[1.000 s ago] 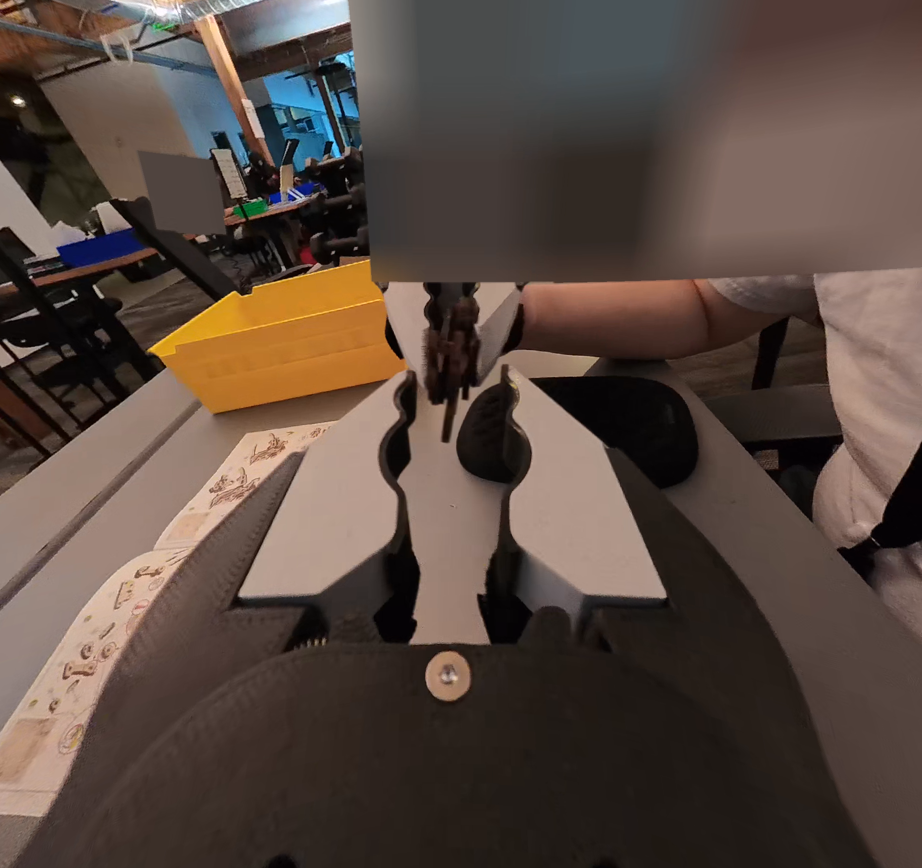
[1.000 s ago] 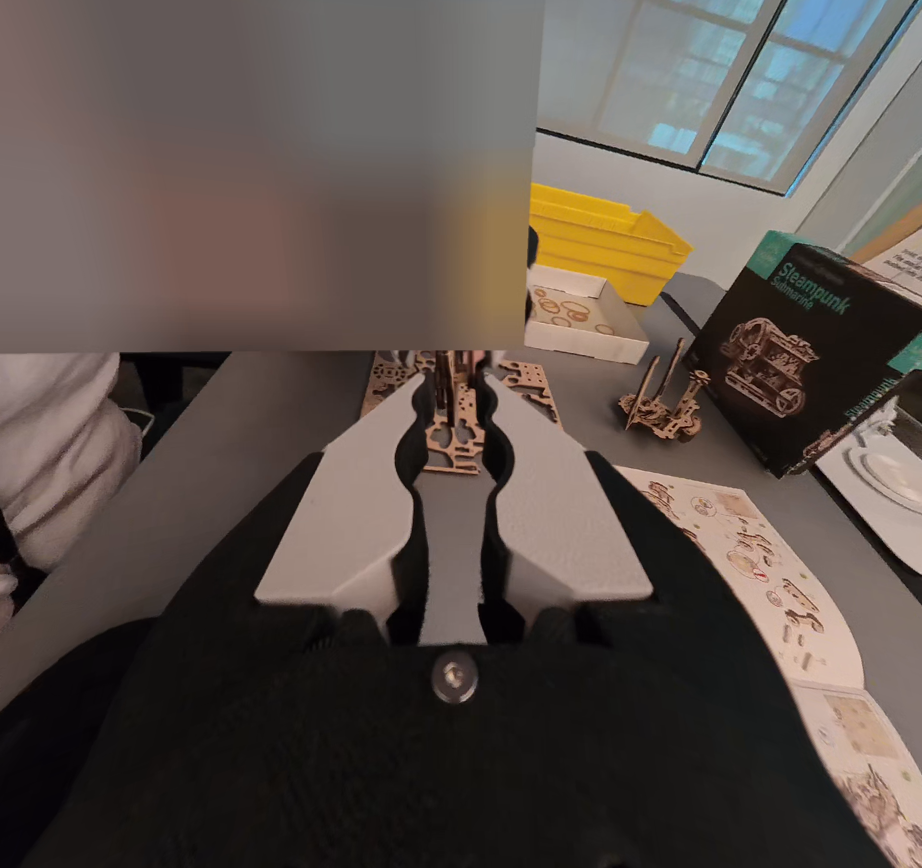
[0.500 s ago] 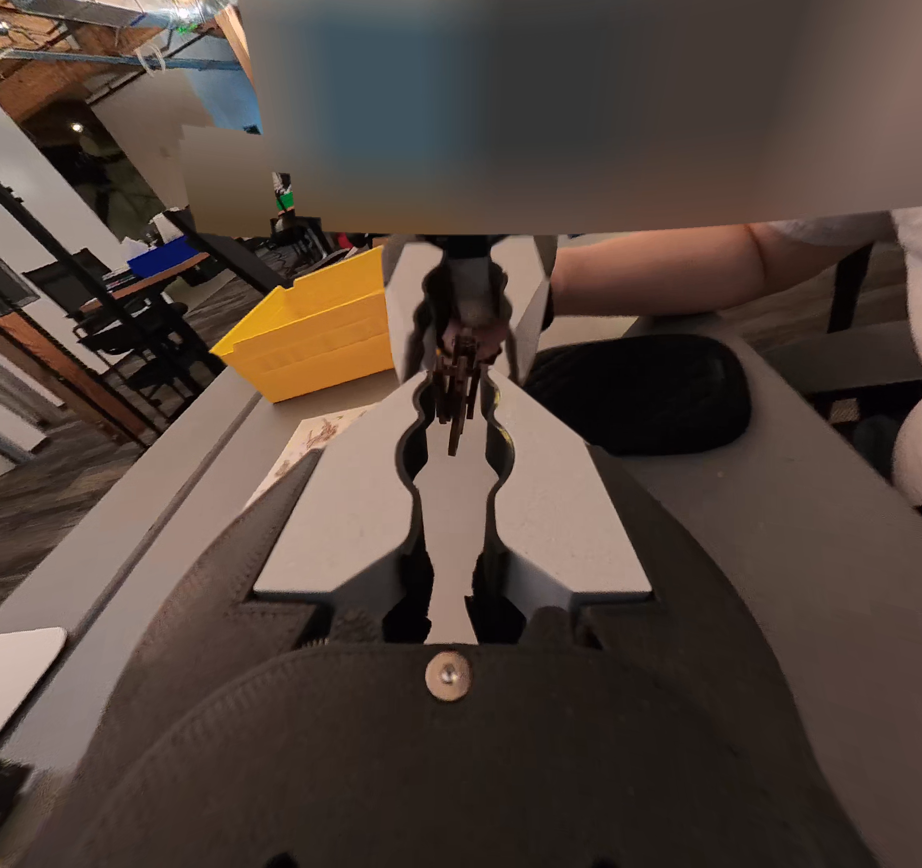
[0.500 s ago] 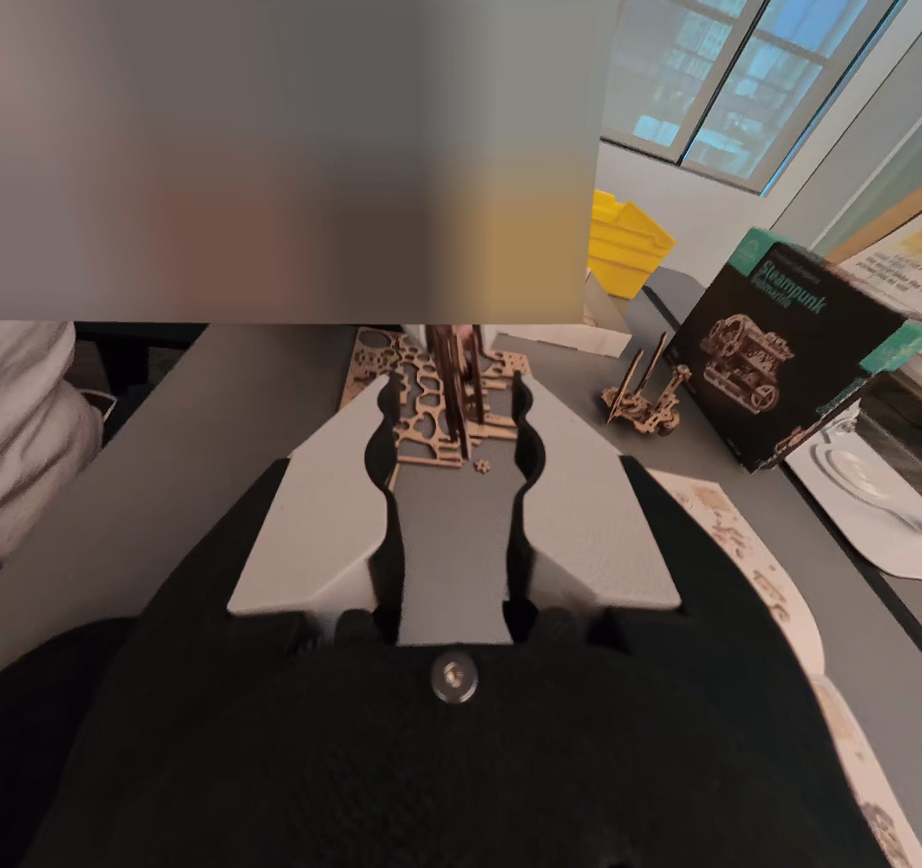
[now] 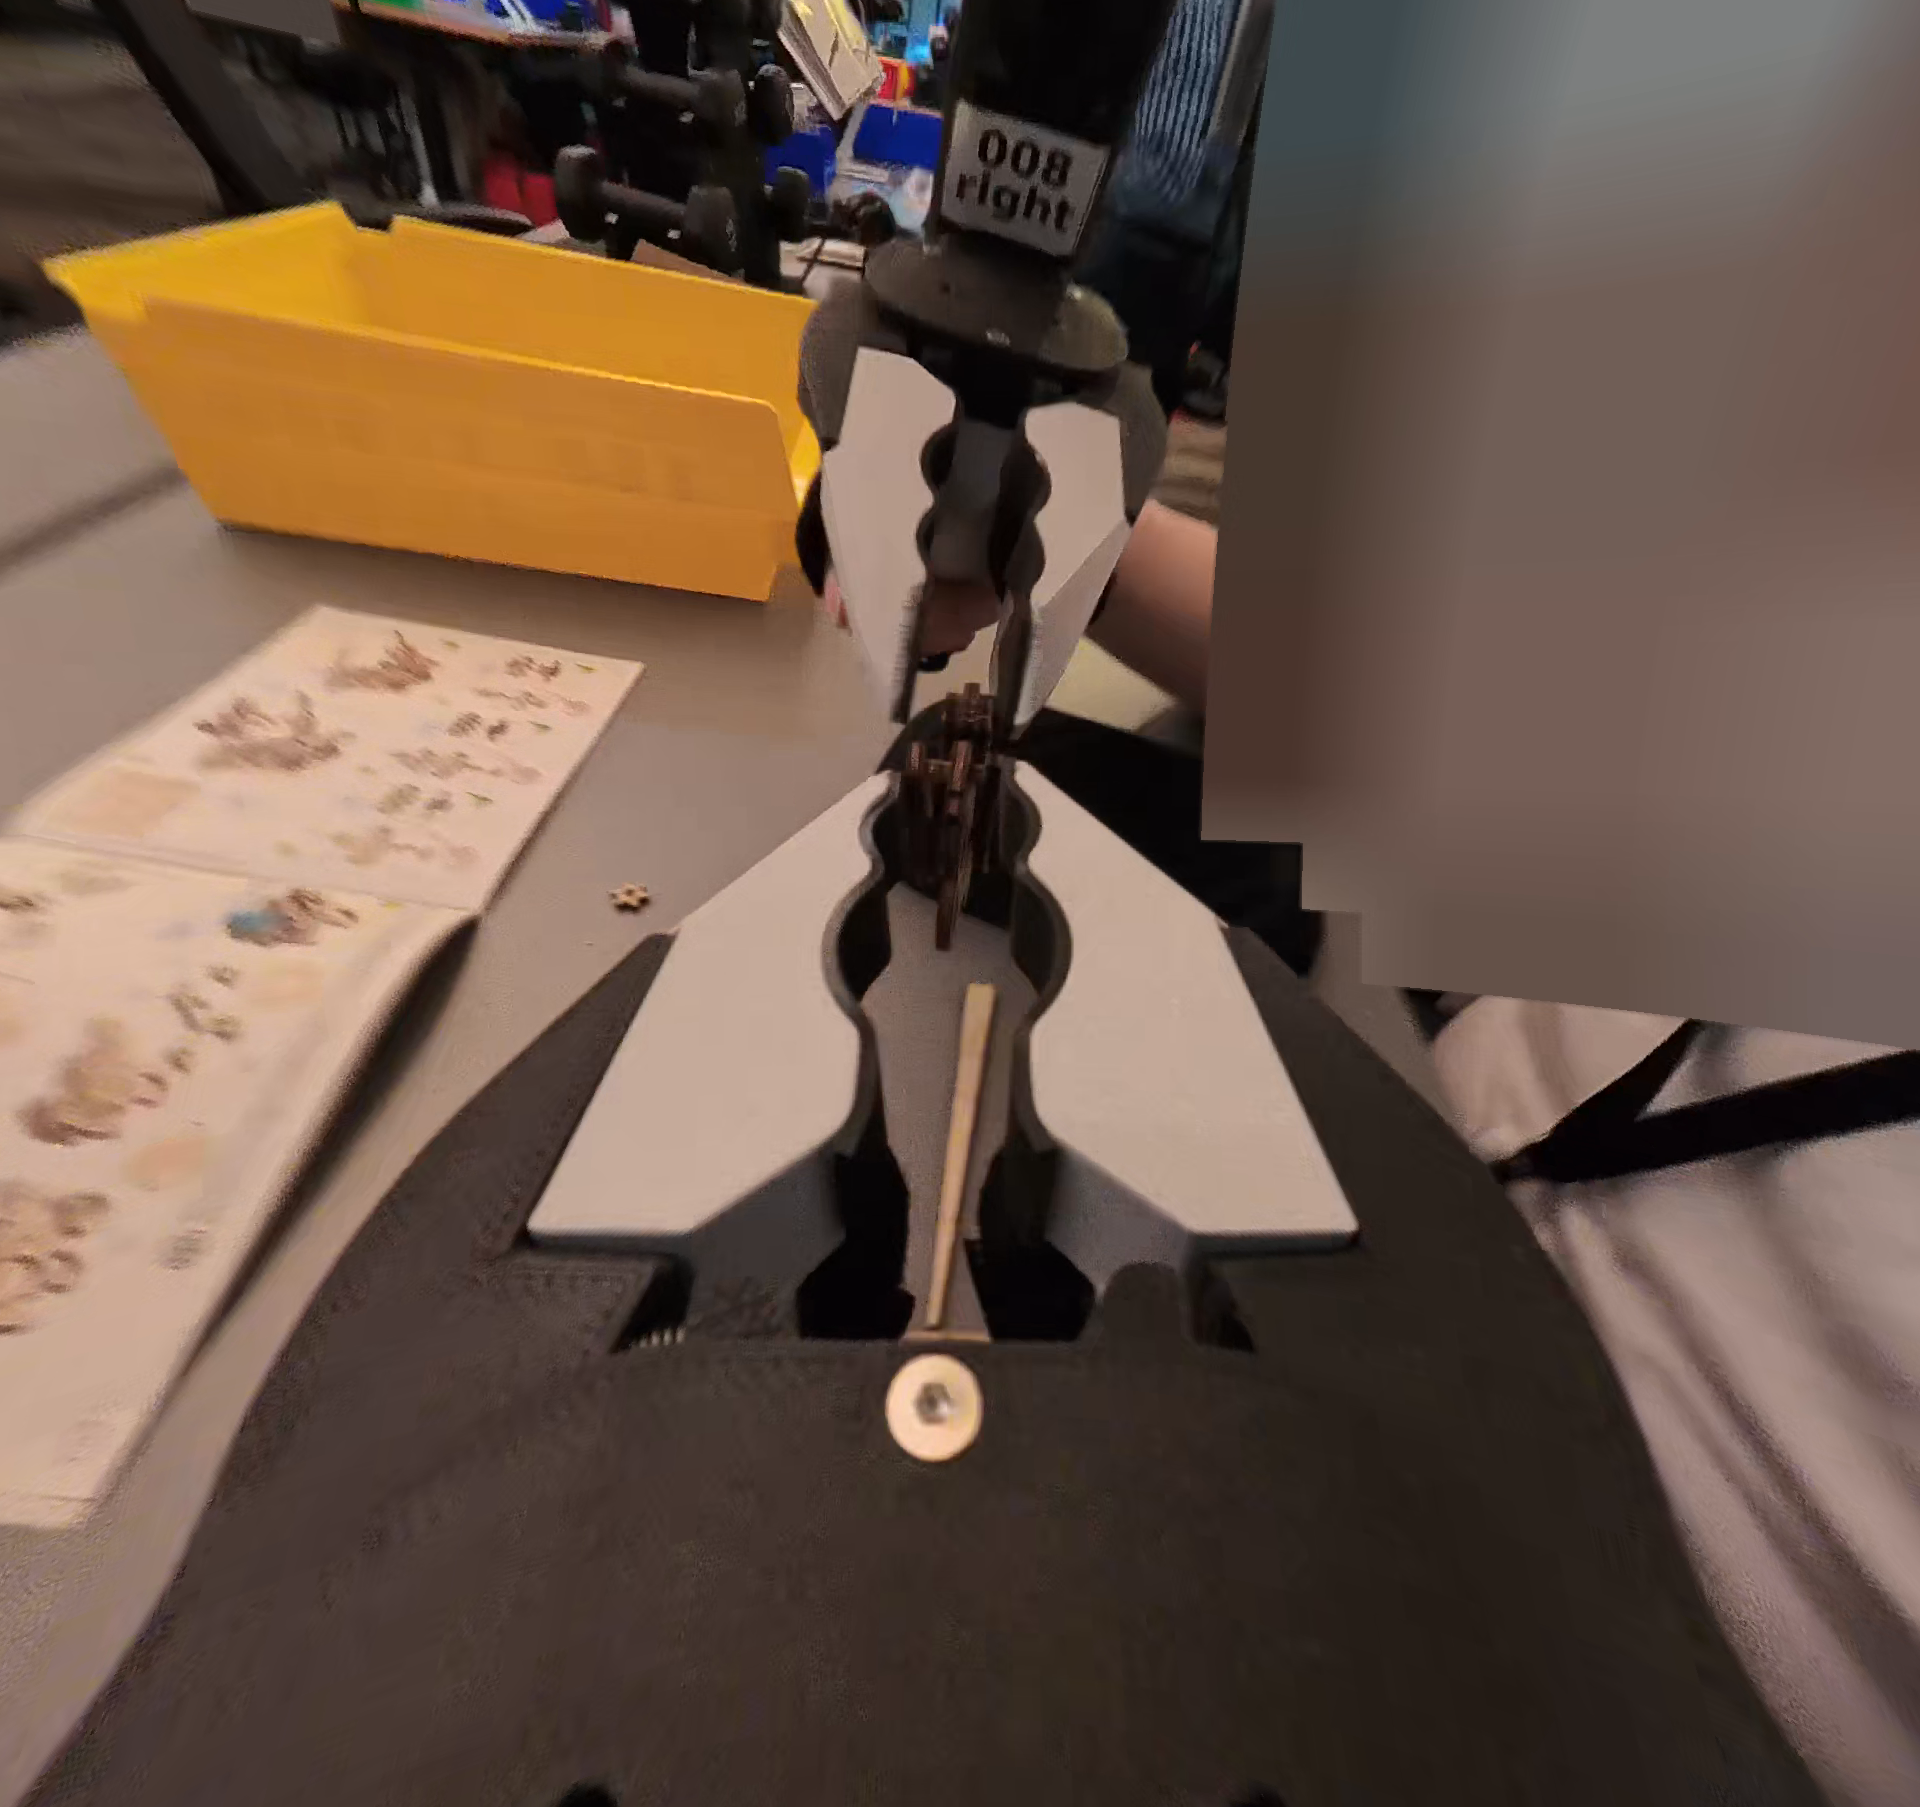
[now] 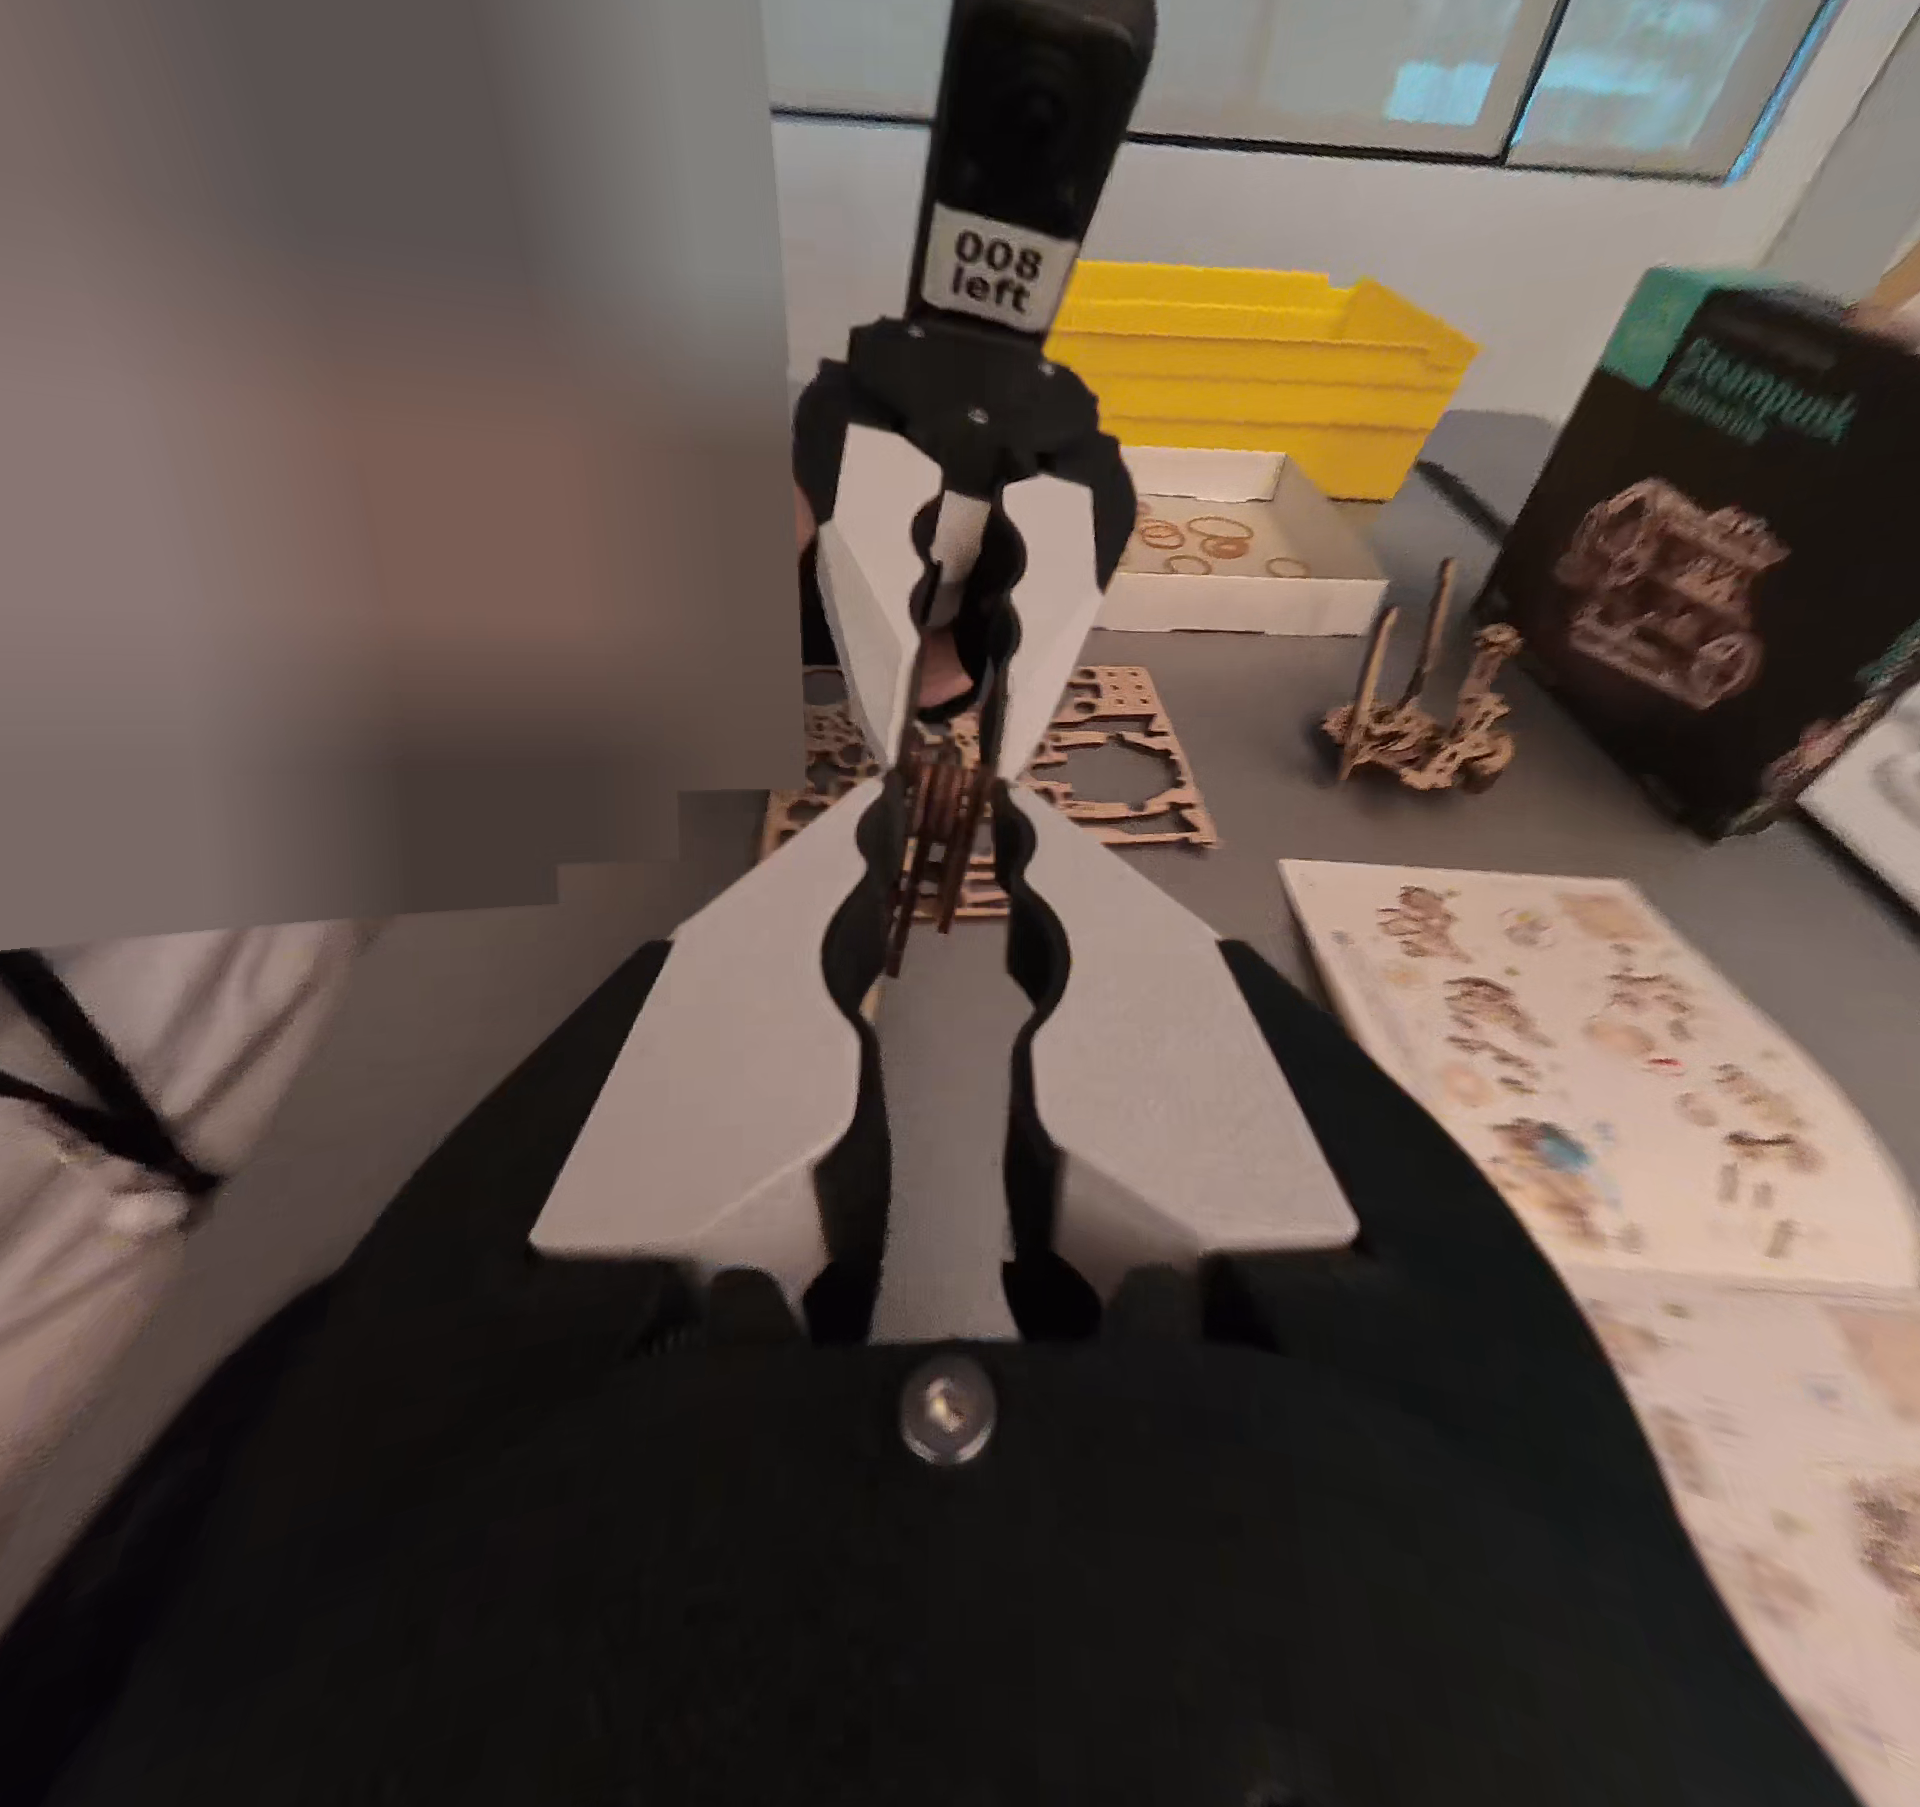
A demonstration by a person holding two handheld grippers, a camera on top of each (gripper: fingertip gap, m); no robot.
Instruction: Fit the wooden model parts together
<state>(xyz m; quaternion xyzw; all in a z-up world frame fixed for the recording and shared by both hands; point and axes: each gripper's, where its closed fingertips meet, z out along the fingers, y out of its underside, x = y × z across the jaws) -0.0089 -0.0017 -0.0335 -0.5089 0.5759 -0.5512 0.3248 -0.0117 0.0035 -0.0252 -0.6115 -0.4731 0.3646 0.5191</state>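
I can't tell how the small wooden assembly (image 5: 951, 801) sits between the two sets of jaws. The booklet (image 6: 1621, 1092) runs off frame; its drawings are blurred.

**Two wrist cameras facing each other over the desk**

Left wrist view: mounted behind the left hand-held gripper (image 5: 951, 781), looking forward along its fingers, slightly downward, very close above the desk (image 5: 707, 718). Faces toward the yellow bin (image 5: 447, 427) and the room behind.

Right wrist view: mounted behind the right hand-held gripper (image 6: 940, 791), also close and low, looking the opposite way, toward the windows (image 6: 1455, 22), the yellow bins and the dark box (image 6: 1704, 562).

Shared by both: the small wooden assembly (image 5: 956, 812) between the fingertips, each opposite gripper seen head-on, the open instruction booklet (image 5: 260, 884) and the desk surface.
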